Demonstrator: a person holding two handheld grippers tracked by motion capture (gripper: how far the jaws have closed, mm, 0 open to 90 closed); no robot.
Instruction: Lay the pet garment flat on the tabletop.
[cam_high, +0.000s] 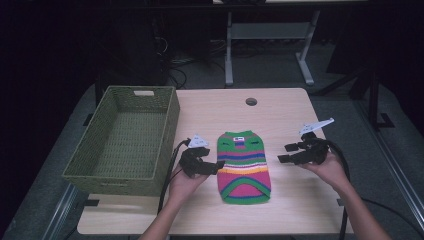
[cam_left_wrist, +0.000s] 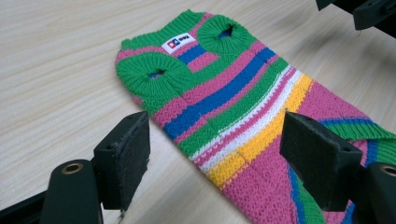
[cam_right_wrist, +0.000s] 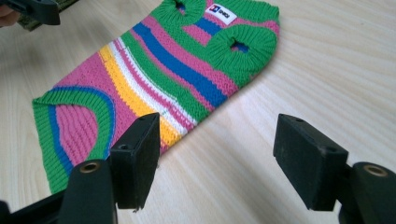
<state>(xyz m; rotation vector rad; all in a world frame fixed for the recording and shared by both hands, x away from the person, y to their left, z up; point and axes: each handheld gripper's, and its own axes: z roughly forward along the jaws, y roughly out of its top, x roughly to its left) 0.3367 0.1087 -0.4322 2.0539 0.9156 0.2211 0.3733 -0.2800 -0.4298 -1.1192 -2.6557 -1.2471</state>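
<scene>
High view: sweater (cam_high: 244, 166) lies flat between my left hand-held gripper (cam_high: 214, 167) and right hand-held gripper (cam_high: 286, 153), both spread apart, ready to pinch its edges.

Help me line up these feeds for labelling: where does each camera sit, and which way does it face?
High view: above the person's side, facing forward and down on table, sweater and basket; forearms, both tools.
Left gripper view: on the left tool, facing the sweater; its jaws.
Right gripper view: on the right tool, facing the sweater; its jaws.
All share the sweater.
</scene>
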